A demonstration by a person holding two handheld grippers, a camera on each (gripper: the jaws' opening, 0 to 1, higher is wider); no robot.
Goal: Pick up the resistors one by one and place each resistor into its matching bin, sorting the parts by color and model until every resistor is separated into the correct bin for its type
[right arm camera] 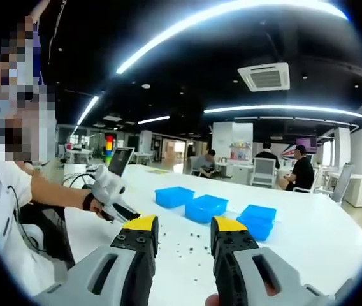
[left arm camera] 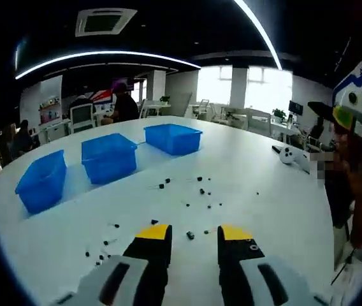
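Observation:
Small dark resistors lie scattered over the white table in the left gripper view, some close in front of the jaws. Three blue bins stand in a row beyond them: one at the left, one in the middle, one at the right. My left gripper hovers above the table, open, with nothing between its yellow-tipped jaws. In the right gripper view my right gripper is open and held high, with the three blue bins and scattered resistors ahead. The left gripper shows at the left, held by a person's hand.
A white object lies at the table's far right edge. A person in an orange top stands at the right of the left gripper view. Several people sit at desks behind the table. Chairs and monitors fill the room's back.

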